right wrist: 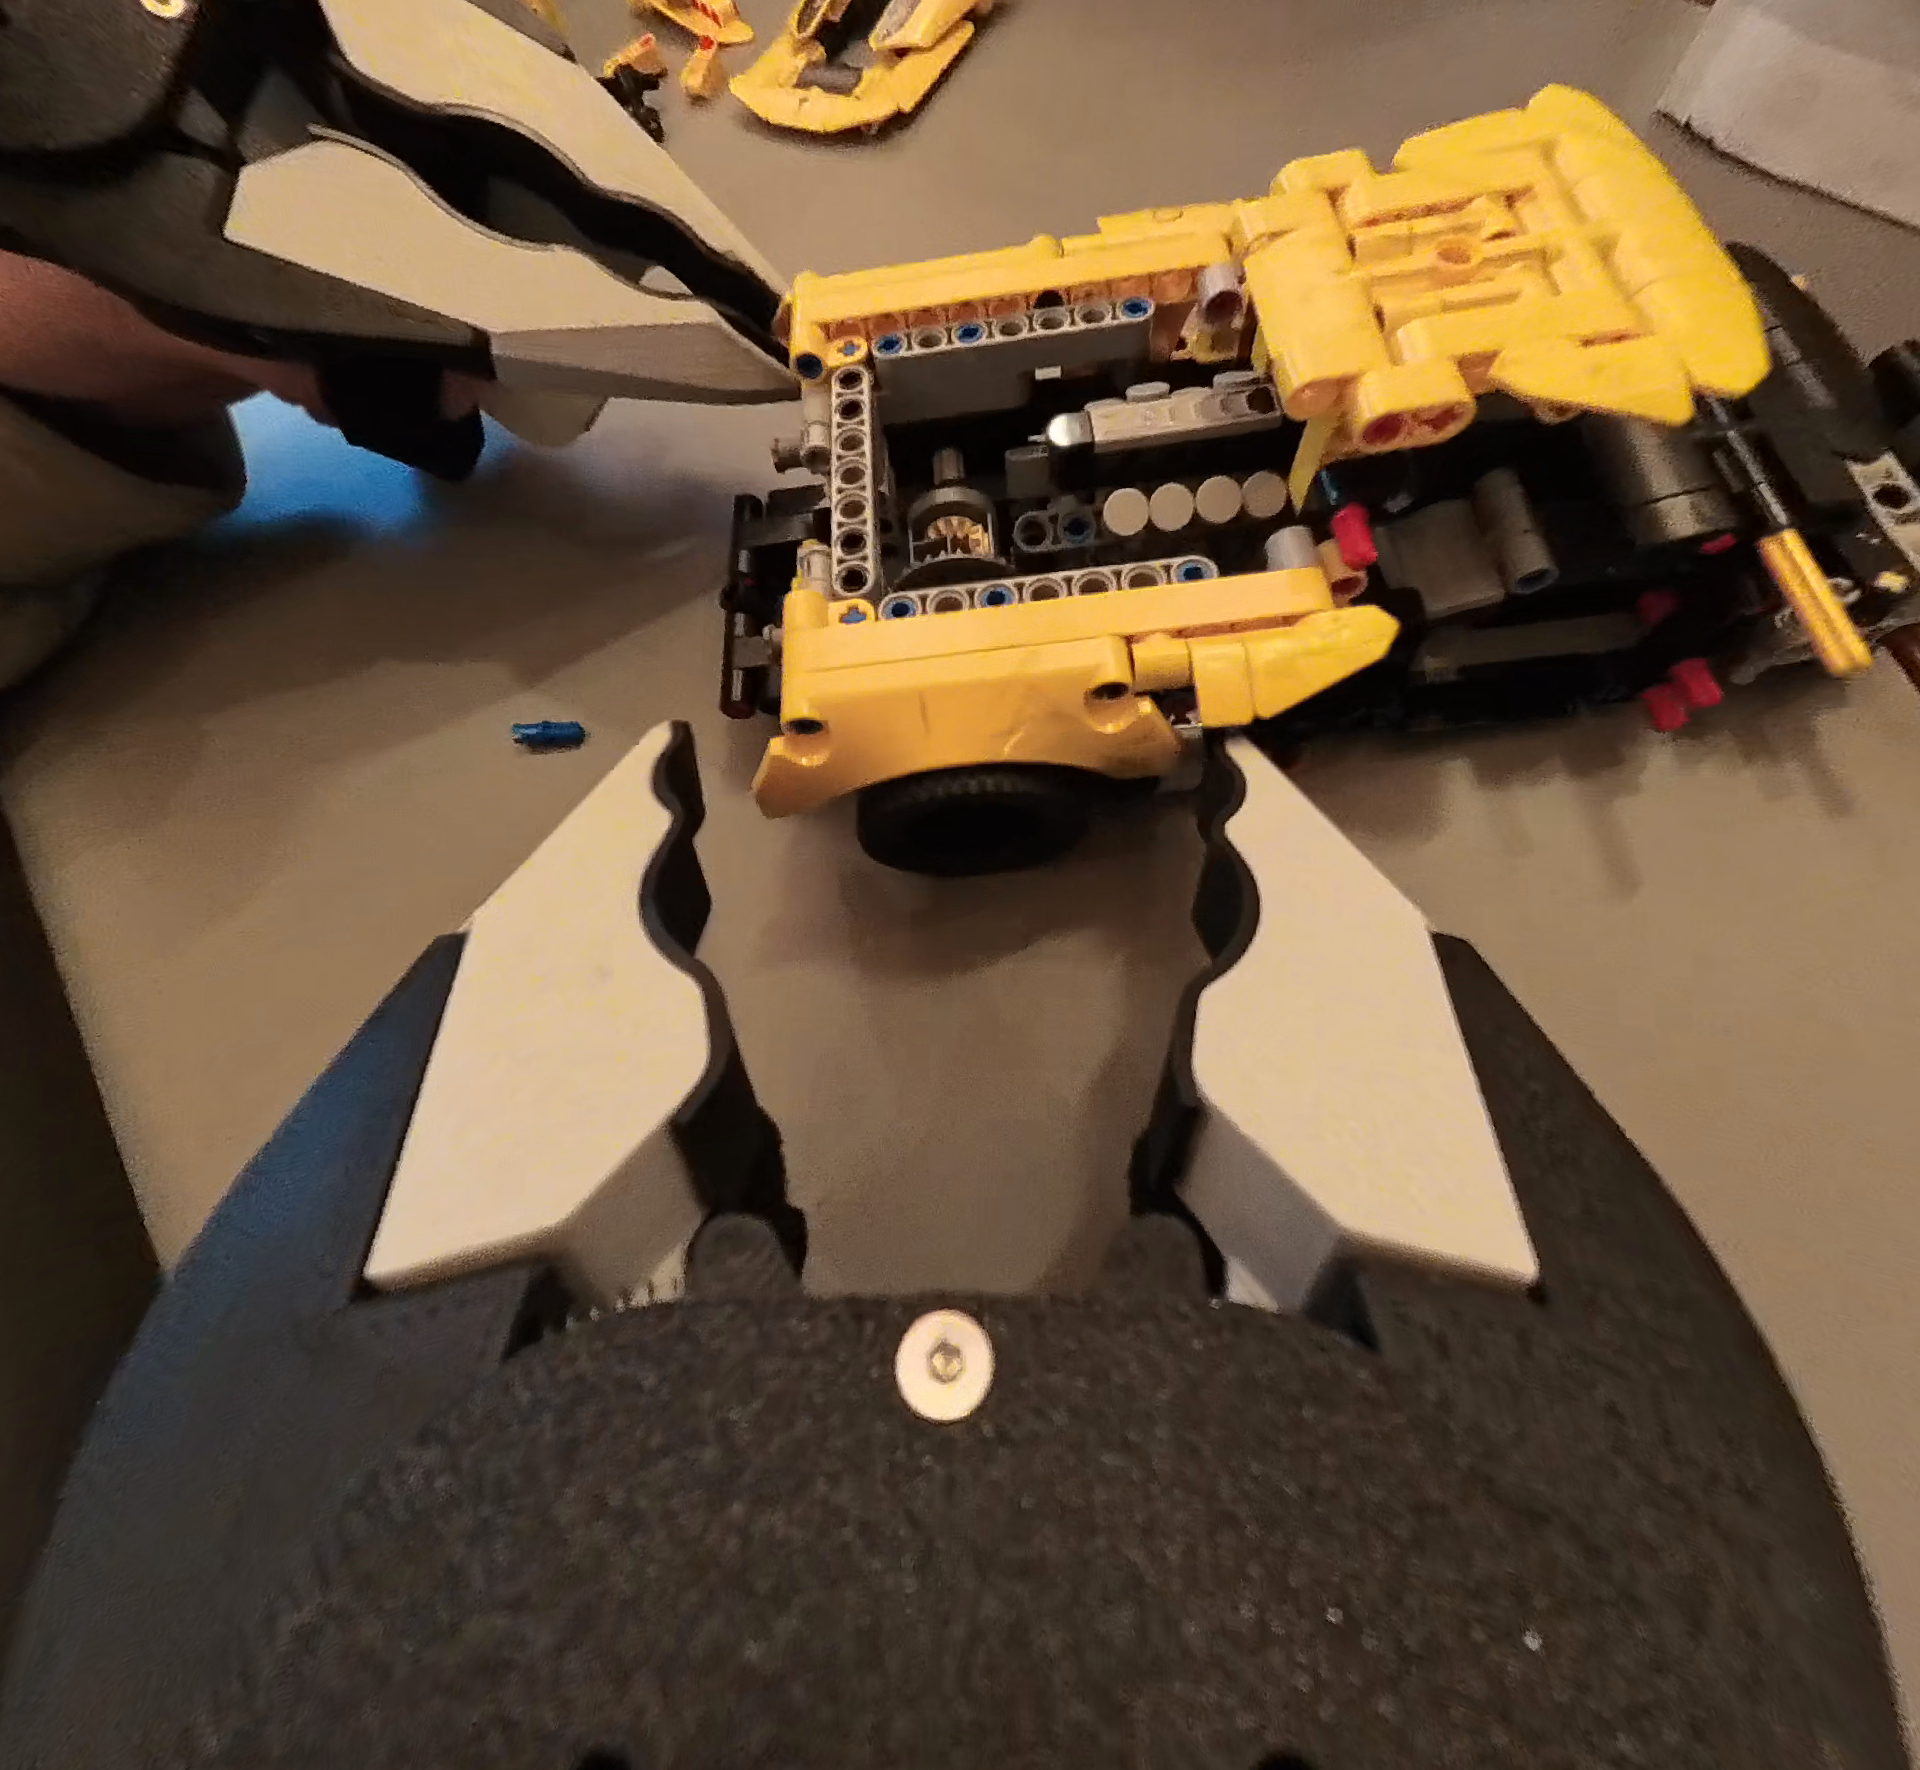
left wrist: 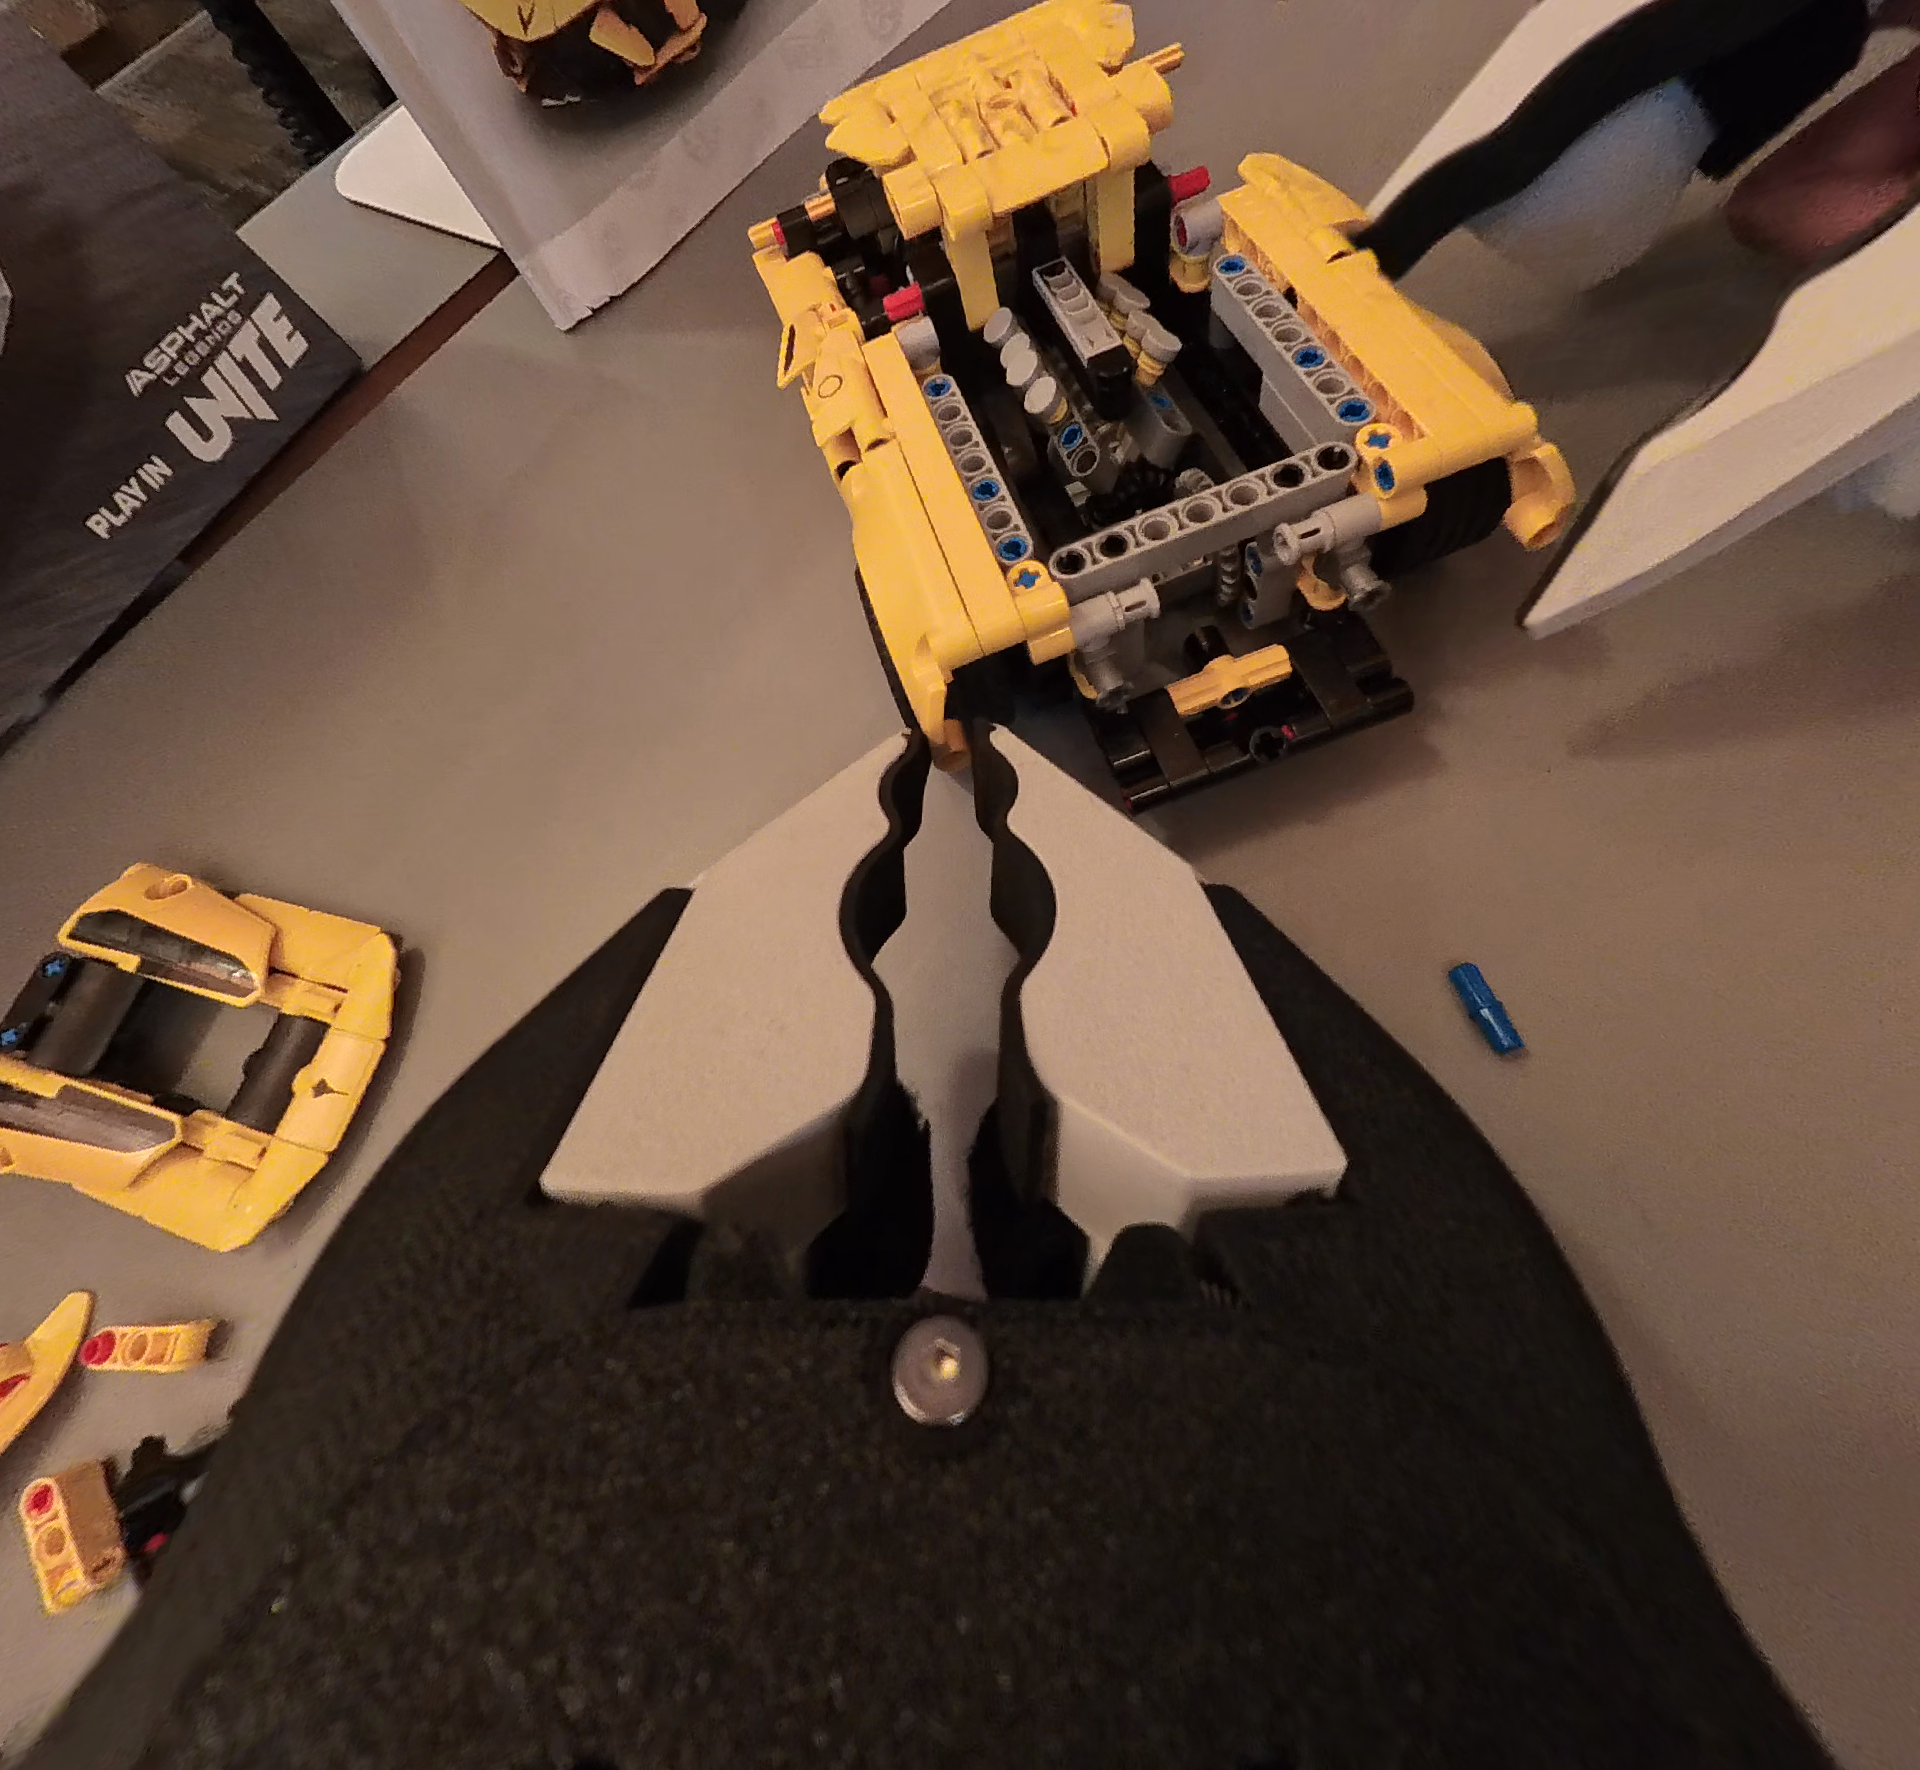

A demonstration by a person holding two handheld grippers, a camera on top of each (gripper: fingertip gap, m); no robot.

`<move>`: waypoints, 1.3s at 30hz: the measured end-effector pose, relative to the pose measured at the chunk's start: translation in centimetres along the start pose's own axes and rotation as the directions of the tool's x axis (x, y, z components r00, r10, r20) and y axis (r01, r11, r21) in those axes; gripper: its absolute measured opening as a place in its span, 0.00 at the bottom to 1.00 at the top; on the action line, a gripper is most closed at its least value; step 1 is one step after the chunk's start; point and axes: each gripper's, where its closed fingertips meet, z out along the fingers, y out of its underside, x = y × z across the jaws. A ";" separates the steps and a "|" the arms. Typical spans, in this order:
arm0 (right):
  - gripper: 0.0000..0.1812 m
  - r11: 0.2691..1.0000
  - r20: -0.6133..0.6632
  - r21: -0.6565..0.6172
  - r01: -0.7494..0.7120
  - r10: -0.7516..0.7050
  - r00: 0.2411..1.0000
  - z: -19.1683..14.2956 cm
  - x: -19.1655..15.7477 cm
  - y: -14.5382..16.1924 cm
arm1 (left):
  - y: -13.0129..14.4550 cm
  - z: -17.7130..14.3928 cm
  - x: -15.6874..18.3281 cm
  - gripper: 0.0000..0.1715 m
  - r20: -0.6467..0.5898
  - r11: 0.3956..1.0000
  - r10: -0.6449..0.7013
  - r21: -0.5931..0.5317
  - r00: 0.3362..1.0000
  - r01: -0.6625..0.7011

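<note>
left gripper [left wrist: 948, 752] pinches the car [left wrist: 1143, 432] at its yellow rear corner. right gripper [right wrist: 951, 764] gapes wide, its tips flanking the car's near wheel [right wrist: 971, 821]. a blue pin [right wrist: 548, 734] lies just left of it.

Glossy yellow plastic brick car [left wrist: 1132, 432] on smooth matt grey tabletop [left wrist: 520, 640]

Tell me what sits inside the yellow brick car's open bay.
Inside the yellow brick car: grey round cylinders, a dark gear, grey beams. Anything beneath the raised yellow cover is hidden.
</note>
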 end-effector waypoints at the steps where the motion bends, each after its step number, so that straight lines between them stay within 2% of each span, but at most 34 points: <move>1: 0.52 1.000 -0.001 -0.001 -0.006 0.006 1.000 0.1 -0.1 -0.1 | 0.2 -0.1 0.1 0.04 -0.011 1.000 -0.020 -0.014 1.000 0.019; 2: 0.50 1.000 -0.008 -0.007 -0.010 0.010 1.000 0.1 0.0 -0.1 | 0.7 -0.5 0.0 0.05 -0.027 0.998 -0.048 -0.046 0.998 0.047; 3: 0.47 1.000 -0.017 -0.009 -0.024 0.023 1.000 0.0 0.3 -0.1 | 0.9 -1.1 -0.5 0.11 -0.027 0.993 -0.102 -0.068 0.994 0.100; 4: 0.46 0.999 -0.003 -0.001 -0.040 0.040 0.999 -0.1 0.3 -0.2 | 0.5 -1.8 -1.0 0.18 -0.039 0.982 -0.185 -0.046 0.982 0.183; 6: 0.46 0.998 0.018 0.007 -0.062 0.062 0.998 -0.1 0.3 -0.2 | -2.1 -2.9 -1.0 0.23 -0.167 0.922 -0.370 0.054 0.914 0.383; 8: 0.45 0.999 0.012 -0.006 -0.048 0.048 0.999 -0.2 0.3 -0.2 | -3.3 -2.0 -1.2 0.26 -0.205 0.878 -0.453 0.065 0.868 0.474; 10: 0.45 0.999 0.007 -0.019 -0.031 0.031 0.999 -0.2 0.1 -0.2 | -3.2 0.1 -0.9 0.35 -0.192 0.892 -0.443 0.001 0.876 0.451; 12: 0.44 1.000 0.005 -0.020 -0.022 0.023 1.000 -0.2 -0.1 -0.1 | -2.8 2.1 -1.6 0.35 -0.133 0.900 -0.436 -0.055 0.890 0.433; 15: 0.42 1.000 0.002 -0.017 -0.009 0.009 1.000 -0.3 -0.2 -0.1 | -2.6 3.5 -0.6 0.33 -0.200 0.897 -0.442 -0.118 0.875 0.426; 17: 0.42 1.000 0.011 -0.015 -0.021 0.021 1.000 -0.4 -0.2 -0.1 | -2.9 3.4 -0.1 0.24 -0.223 0.920 -0.391 -0.111 0.893 0.376; 19: 0.41 0.999 0.014 -0.020 -0.027 0.027 1.000 -0.5 -0.2 -0.1 | -2.9 3.3 0.0 0.22 -0.179 0.942 -0.332 -0.111 0.926 0.316; 21: 0.41 0.999 0.017 -0.024 -0.024 0.025 1.000 -0.6 -0.2 -0.1 | -2.8 3.2 0.0 0.21 -0.160 0.953 -0.297 -0.112 0.941 0.281; 26: 0.41 0.999 0.010 -0.049 -0.023 0.024 1.000 -1.4 -0.4 0.4 | -2.8 3.3 0.0 0.21 -0.164 0.953 -0.300 -0.099 0.940 0.287; 31: 0.41 1.000 0.021 -0.022 -0.007 0.008 1.000 -2.3 -0.9 0.7 | -2.9 3.3 0.2 0.20 -0.184 0.954 -0.298 -0.091 0.937 0.285; 35: 0.41 1.000 0.088 -0.022 -0.002 0.004 0.996 -2.6 -1.2 1.2 | -2.9 3.3 0.3 0.20 -0.165 0.961 -0.274 -0.079 0.947 0.265; 39: 0.40 0.996 0.180 -0.009 -0.084 0.084 0.980 -3.2 -1.0 0.9 | -3.0 3.3 0.3 0.20 -0.159 0.965 -0.262 -0.069 0.952 0.254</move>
